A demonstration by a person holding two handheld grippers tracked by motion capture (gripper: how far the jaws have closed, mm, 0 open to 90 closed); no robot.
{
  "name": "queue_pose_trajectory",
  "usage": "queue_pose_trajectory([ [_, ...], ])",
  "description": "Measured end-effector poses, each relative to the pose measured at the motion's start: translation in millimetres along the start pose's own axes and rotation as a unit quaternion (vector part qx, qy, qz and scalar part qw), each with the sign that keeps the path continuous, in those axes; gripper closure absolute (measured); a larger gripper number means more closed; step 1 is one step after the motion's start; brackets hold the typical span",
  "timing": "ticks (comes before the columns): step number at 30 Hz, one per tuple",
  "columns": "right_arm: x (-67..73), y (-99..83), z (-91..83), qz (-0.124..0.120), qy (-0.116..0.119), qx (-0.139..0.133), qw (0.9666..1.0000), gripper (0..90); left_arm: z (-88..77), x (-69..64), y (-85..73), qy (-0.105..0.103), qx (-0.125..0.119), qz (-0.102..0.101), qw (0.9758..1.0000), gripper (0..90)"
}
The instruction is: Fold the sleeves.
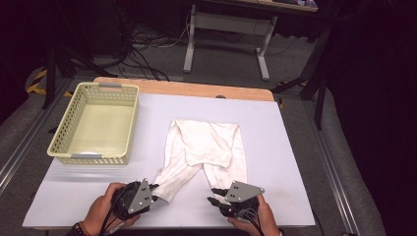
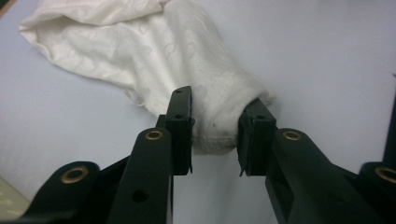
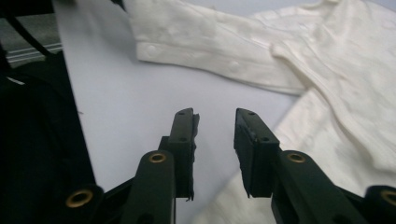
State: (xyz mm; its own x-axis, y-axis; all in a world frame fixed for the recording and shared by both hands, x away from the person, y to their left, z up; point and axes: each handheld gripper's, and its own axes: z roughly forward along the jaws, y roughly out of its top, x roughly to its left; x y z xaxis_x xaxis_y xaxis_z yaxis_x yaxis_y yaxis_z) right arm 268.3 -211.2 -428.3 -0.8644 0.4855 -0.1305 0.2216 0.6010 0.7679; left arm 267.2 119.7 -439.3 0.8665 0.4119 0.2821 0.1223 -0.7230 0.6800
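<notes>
A white pair of pants (image 1: 206,142) lies spread flat on the light table (image 1: 275,147), waist toward the far side and legs toward me. My left gripper (image 1: 155,192) sits at the end of the left leg. In the left gripper view the leg's cuff (image 2: 215,130) lies between the jaws of the left gripper (image 2: 215,135), which stand apart and loosely around it. My right gripper (image 1: 212,195) rests near the front edge, just short of the right leg's end. In the right gripper view the right gripper (image 3: 215,140) is open over bare table, with the pants (image 3: 336,56) beyond and beside it.
A pale yellow slotted basket (image 1: 105,87) stands at the table's far left with nothing in it. The table's wooden far edge (image 1: 187,88) runs behind the pants. Beyond it on the floor are cables and a desk frame (image 1: 226,24).
</notes>
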Motion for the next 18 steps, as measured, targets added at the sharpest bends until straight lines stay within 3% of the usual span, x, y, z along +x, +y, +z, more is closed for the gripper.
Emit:
queue_pose_trajectory([
  [3,-3.4,-7.6,-3.6,0.008,-0.009,0.008,0.9999,65.8,-7.8,0.6,-2.5,-0.008,-0.023,-0.025,0.9994,52.4],
  [5,-4.9,-12.1,-4.8,0.012,-0.012,0.014,0.9998,64.6,-12.5,-3.4,0.8,0.003,-0.039,-0.032,0.9987,42.9],
  [9,-5.5,-17.9,-6.2,0.016,-0.014,0.026,0.9994,63.1,-12.5,-16.1,18.3,-0.026,-0.066,-0.013,0.9974,39.3],
  [12,-5.0,-20.7,-4.9,0.021,-0.012,0.035,0.9991,59.0,3.3,-27.0,31.7,-0.056,-0.05,0.012,0.9971,44.0],
  [14,-5.0,-22.7,-4.1,0.024,-0.006,0.039,0.9989,58.8,17.4,-30.9,36.5,-0.076,-0.027,0.024,0.9965,49.0],
  [16,-4.6,-25.1,-2.9,0.027,0.001,0.045,0.9986,57.4,24.8,-31.6,37.4,-0.081,-0.013,0.023,0.9964,55.6],
  [18,-4.0,-27.7,-0.4,0.032,0.005,0.051,0.9981,57.2,41.2,-27.5,33.0,-0.076,0.024,0.004,0.9968,60.3],
])
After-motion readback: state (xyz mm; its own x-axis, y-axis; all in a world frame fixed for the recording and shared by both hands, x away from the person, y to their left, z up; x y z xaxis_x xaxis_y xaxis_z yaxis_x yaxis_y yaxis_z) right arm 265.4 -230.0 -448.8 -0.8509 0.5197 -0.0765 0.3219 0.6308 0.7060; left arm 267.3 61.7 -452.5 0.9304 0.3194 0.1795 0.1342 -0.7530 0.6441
